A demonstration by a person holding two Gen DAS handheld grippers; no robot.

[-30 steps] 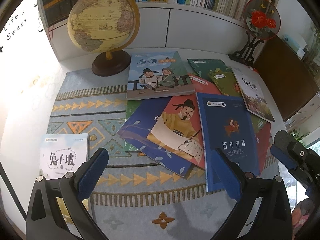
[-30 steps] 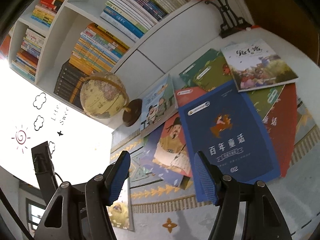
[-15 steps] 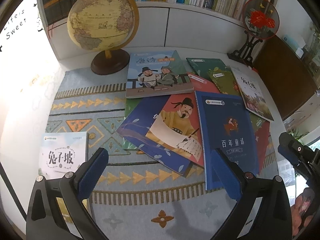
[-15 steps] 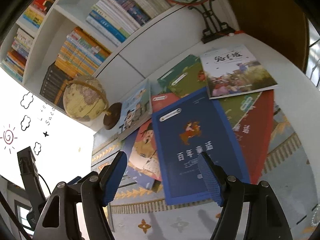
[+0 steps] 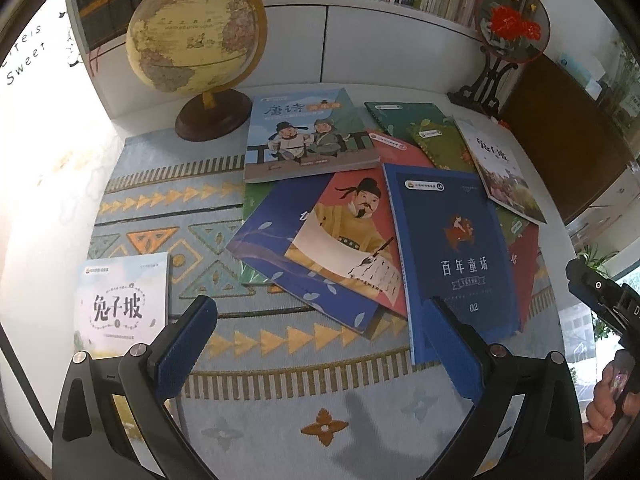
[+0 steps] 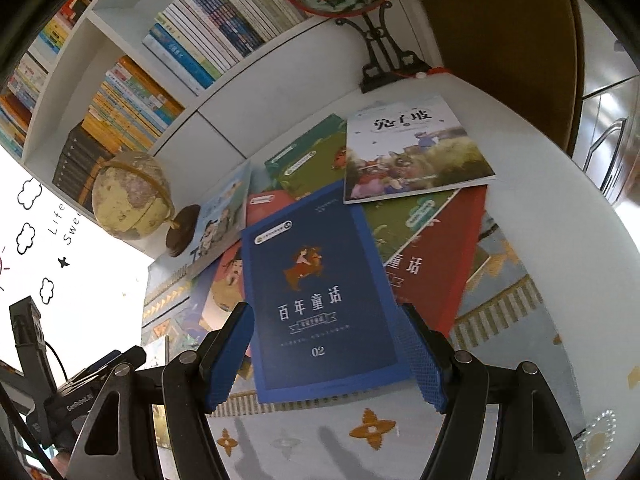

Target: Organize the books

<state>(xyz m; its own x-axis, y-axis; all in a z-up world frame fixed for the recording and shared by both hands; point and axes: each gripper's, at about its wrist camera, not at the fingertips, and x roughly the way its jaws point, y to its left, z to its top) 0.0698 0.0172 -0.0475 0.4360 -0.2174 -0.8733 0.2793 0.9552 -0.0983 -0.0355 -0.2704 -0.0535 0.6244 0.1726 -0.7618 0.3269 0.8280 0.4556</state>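
On the desk, over the patterned blue mat, the right gripper has swung in w/ its camera now squarely above the dark blue book; a sec ago that book sat off to its right side, now its lower edge lies framed between the two blue pads. The jaws have widened a bit since then & stand well apart, empty, not touching the cover as far as I can tell. That reads as lining up for a pick: the blue book tops the pile, so it's prob the next one to be lifted. The left gripper has hardly shifted, jaws wide apart, nothing in them, hovering over bare mat btwn the white book at the left and the pile. That white book lies alone, well apart from the rest, maybe the start of a tidy stack. The other books are fanned & overlapping: a red-cover one w/ a writing figure, a pale blue one nearer the globe, green ones and a red one underneath. Behind: white shelves packed w/ books, a round fan ornament on a black stand, bright window at left.
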